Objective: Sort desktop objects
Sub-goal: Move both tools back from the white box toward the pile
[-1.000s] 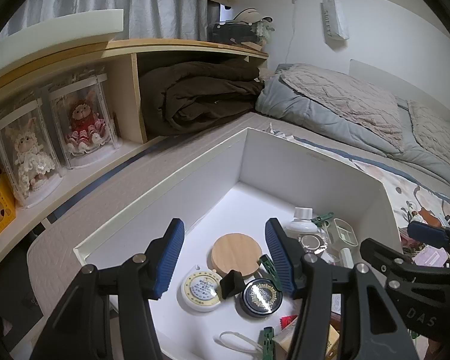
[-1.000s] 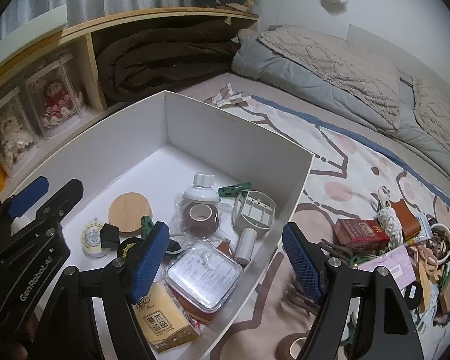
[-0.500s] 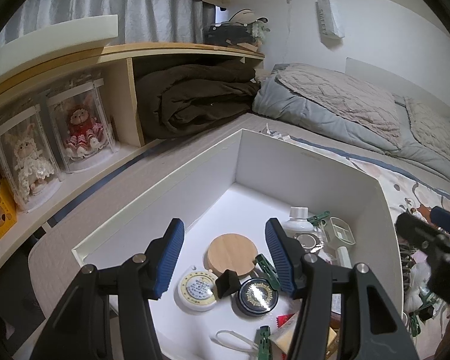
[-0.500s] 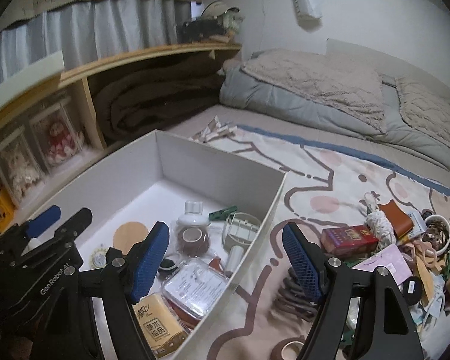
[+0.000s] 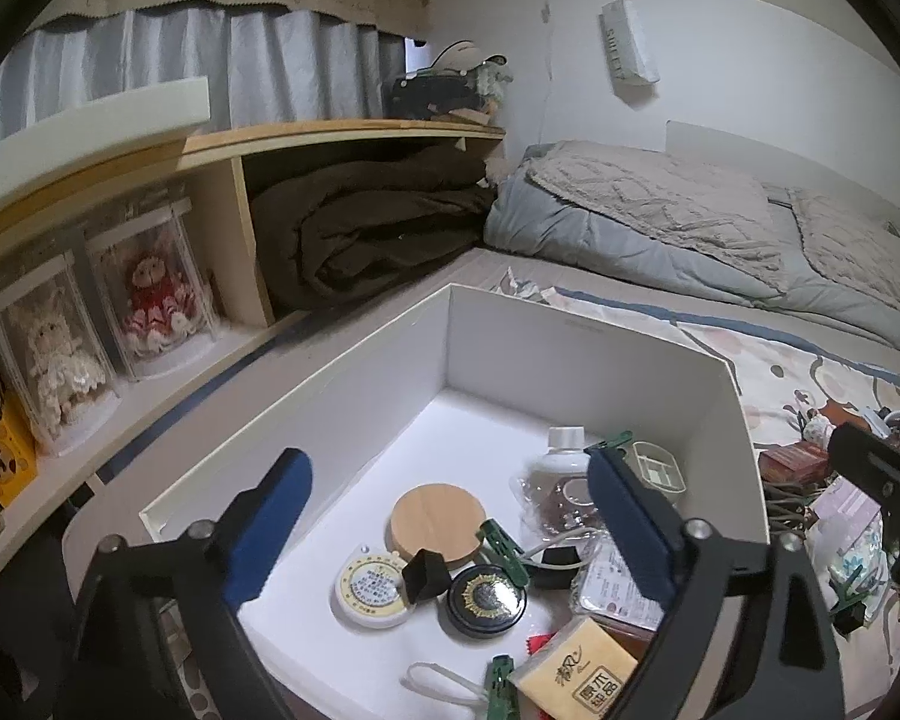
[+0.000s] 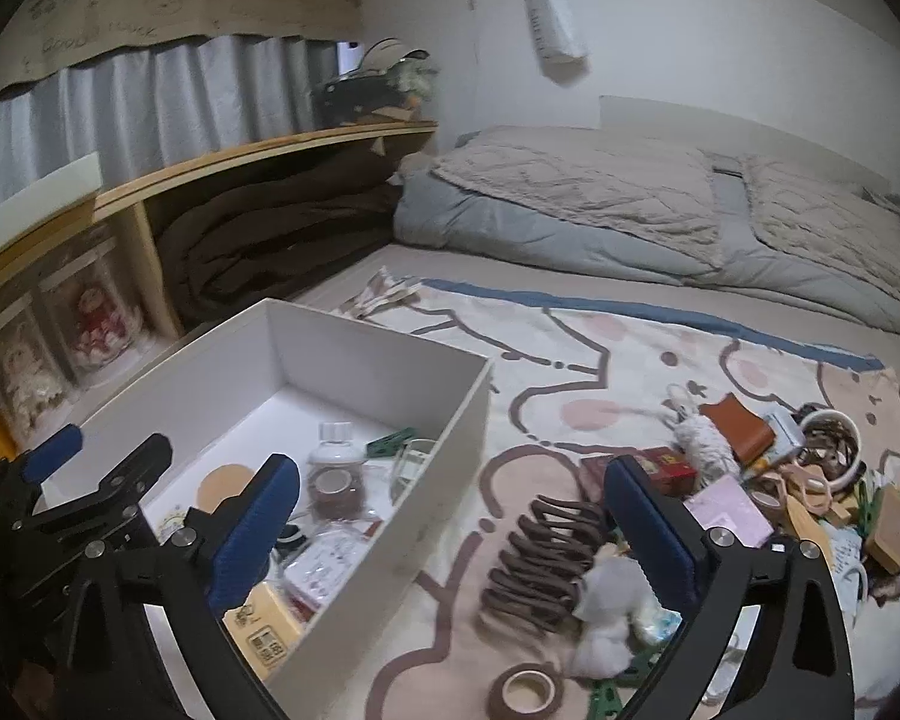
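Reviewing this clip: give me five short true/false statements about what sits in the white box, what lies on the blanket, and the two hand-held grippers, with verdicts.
1. The round wooden lid lies inside the white cardboard box. True.
2. The brown coiled hair claw is in the box. False: it lies on the patterned blanket, outside the box.
3. The left hand-held gripper clamps the lid. False: its jaws have just been opening and hold nothing.
4. The right hand-held gripper is open and empty. True; its jaws have just been opening.
5. The brown tape roll on the blanket stands upright on its edge. False: it lies flat.
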`<state>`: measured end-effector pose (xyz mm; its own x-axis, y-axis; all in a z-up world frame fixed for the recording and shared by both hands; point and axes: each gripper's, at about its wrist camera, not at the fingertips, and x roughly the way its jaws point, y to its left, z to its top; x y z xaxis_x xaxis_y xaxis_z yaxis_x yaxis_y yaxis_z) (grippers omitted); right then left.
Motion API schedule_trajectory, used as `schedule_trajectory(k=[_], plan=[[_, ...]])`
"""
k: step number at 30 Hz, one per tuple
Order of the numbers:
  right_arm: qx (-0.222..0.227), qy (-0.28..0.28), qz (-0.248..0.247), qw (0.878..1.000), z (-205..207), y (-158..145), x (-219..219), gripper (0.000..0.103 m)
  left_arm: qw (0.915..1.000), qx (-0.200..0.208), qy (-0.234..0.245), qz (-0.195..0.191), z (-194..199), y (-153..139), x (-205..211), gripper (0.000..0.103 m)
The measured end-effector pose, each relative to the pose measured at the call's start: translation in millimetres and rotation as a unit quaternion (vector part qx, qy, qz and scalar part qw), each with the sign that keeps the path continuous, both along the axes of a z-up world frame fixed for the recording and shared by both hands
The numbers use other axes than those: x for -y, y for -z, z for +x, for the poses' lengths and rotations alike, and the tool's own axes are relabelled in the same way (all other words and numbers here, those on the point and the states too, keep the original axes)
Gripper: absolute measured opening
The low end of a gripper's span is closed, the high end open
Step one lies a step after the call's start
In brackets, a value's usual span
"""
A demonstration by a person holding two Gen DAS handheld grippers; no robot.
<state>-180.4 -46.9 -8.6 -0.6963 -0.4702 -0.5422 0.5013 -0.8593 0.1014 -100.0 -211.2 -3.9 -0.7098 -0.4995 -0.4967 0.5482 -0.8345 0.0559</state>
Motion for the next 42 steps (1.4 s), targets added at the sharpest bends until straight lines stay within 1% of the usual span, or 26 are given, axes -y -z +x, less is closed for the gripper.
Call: schedule_trajectory(k=[3,5,7,18,31,37,42], plan=[[0.01,0.009,-0.012,1.0,-4,1,-12,0.102,1.0,-0.001,0.005,-0.002,0,0,-6,0.097],[0.011,0.016,-0.013,1.0,-6,2,-19,0.103,1.0,-0.002,0.009,-0.002,-1,0,-9,0.101],[0.009,0.022,-0.013,1.0,-6,3,-25,0.103,0.9999,-0.001,0.014,-0.004,-3,1,-13,0.102],[-0.007,0.037,-0.006,0.999,-2,3,-49,0.103,0.9992,0.0,0.039,-0.008,-7,-1,-33,0.102],[-0.024,0.04,0.014,0.999,16,6,-68,0.103,0.9974,-0.007,0.069,-0.019,-6,-5,-58,0.103],[-0.029,0.051,0.018,0.998,17,4,-86,0.103,0.9956,-0.01,0.091,-0.022,-7,-8,-75,0.103],[-0.029,0.064,0.012,0.997,18,3,-105,0.103,0.9934,-0.016,0.109,-0.033,-7,-10,-92,0.103]])
